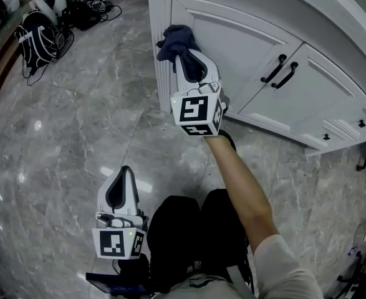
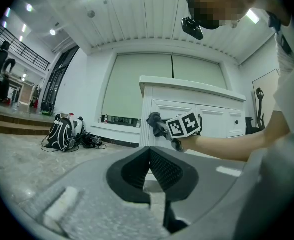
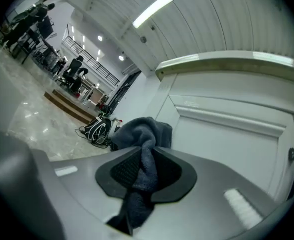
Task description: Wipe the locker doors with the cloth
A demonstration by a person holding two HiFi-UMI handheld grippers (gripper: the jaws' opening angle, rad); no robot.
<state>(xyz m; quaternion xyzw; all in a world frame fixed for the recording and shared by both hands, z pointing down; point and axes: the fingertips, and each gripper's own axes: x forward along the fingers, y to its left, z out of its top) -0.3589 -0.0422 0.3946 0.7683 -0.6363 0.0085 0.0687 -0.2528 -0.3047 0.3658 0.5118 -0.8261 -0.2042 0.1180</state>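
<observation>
Glossy grey marble floor (image 1: 64, 142) spreads below and left of the right gripper (image 1: 183, 58). Far to its left, backpacks (image 1: 42, 33) and cables (image 1: 98, 8) lie by the white wall (image 2: 84, 89), with brown steps (image 2: 11, 124) beyond. Overhead, a white slatted ceiling (image 3: 227, 19) carries a strip light (image 3: 153, 10).

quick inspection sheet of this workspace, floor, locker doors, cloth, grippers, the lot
surface: glossy grey marble floor
job's things: dark cloth at the corner of the white locker door; contact unclear
clutter: backpacks on the floor, far left
grippers: right gripper shut on cloth; left gripper shut, empty, held low
cables: loose leads beside the backpacks
surroundings: black handles on the next doors; steps across the hall
</observation>
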